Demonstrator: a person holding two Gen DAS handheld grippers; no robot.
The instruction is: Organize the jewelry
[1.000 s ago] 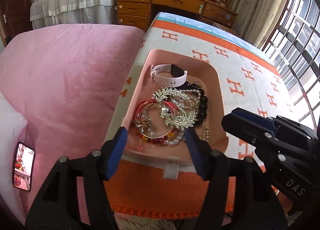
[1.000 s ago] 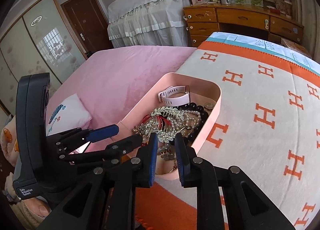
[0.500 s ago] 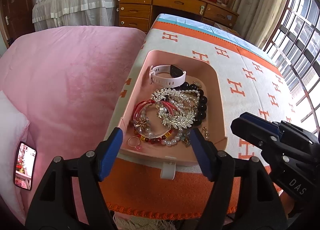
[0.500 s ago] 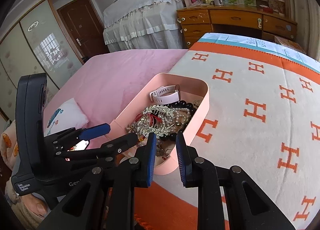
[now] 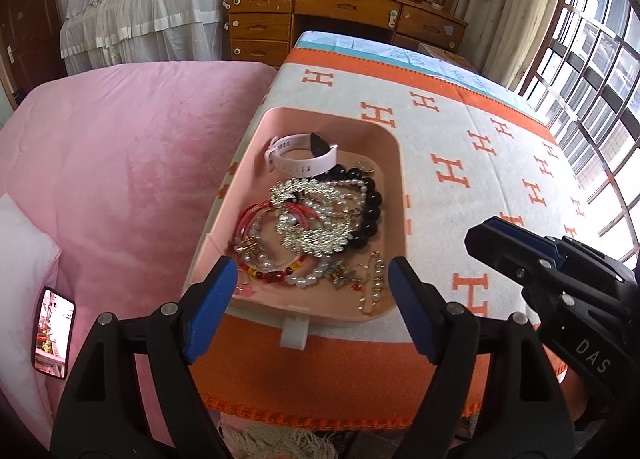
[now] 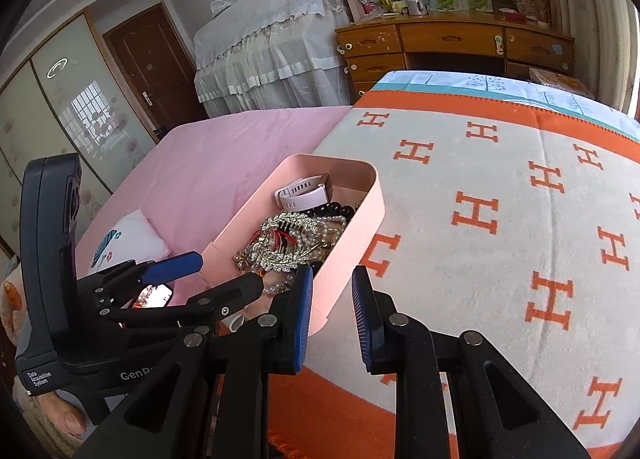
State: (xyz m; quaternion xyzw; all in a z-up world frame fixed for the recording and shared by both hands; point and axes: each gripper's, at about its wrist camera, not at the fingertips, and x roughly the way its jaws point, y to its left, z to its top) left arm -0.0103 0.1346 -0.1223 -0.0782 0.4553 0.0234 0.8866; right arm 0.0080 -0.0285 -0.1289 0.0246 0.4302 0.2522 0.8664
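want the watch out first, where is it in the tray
The white watch lies at the far end of the pink tray, just beyond the silver brooch and black beads.

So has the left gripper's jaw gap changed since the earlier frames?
Yes. The left gripper has just been opening: its fingertips now frame nearly the whole near wall of the pink tray, with nothing between them.

Two black handheld grippers with blue finger pads

Left gripper (image 5: 310, 311) has silver screw heads along its black arms; right gripper (image 6: 332, 315) likewise, ribbed blue pads; white lettering "DAS", "Data Acquisition System" on the bodies.
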